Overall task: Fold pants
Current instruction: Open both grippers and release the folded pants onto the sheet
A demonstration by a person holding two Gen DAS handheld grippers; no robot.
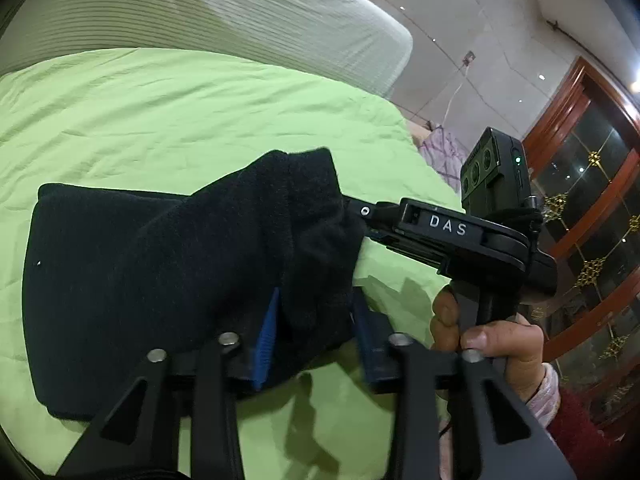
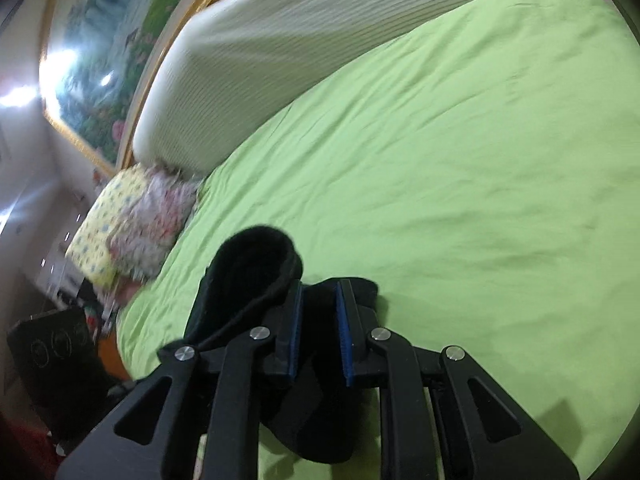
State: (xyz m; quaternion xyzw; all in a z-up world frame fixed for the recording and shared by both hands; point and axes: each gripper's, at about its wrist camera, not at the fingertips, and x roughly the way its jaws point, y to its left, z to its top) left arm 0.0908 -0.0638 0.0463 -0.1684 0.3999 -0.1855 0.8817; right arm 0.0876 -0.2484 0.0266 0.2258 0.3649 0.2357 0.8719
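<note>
The left claw [image 1: 314, 340] stands part open, its blue pads [image 1: 266, 344] set on either side of a hanging fold of the black pants [image 1: 160, 280]; whether both pads actually press the cloth cannot be told, since the right pad sits clear of the fabric edge. The right claw [image 2: 318, 336], seen from its own camera, also shows a gap between its blue pads [image 2: 345, 340] with dark cloth running between and under them, and in the left view its tip disappears into the raised corner of the pants, so it appears to be carrying that corner, though the contact itself is covered by fabric. The pants lie in a thick, already doubled bundle on the green bed sheet [image 1: 160, 120], near the bed's edge, with the lifted corner held above the rest. Beyond them sits a ribbed white headboard cushion [image 1: 240, 20], and a patterned pillow [image 2: 132, 220] lies off the bed's far side. The likely trouble is a slip: fleece this thick could slide out of a loose pinch as the corner is carried over, letting the layers splay or the fold land crooked, and a drag toward the edge could pull the bundle off the mattress. The right hand [image 1: 492, 340] hides its trigger, the pants' waistband and leg ends cannot be distinguished, and the right view is motion-blurred.
</note>
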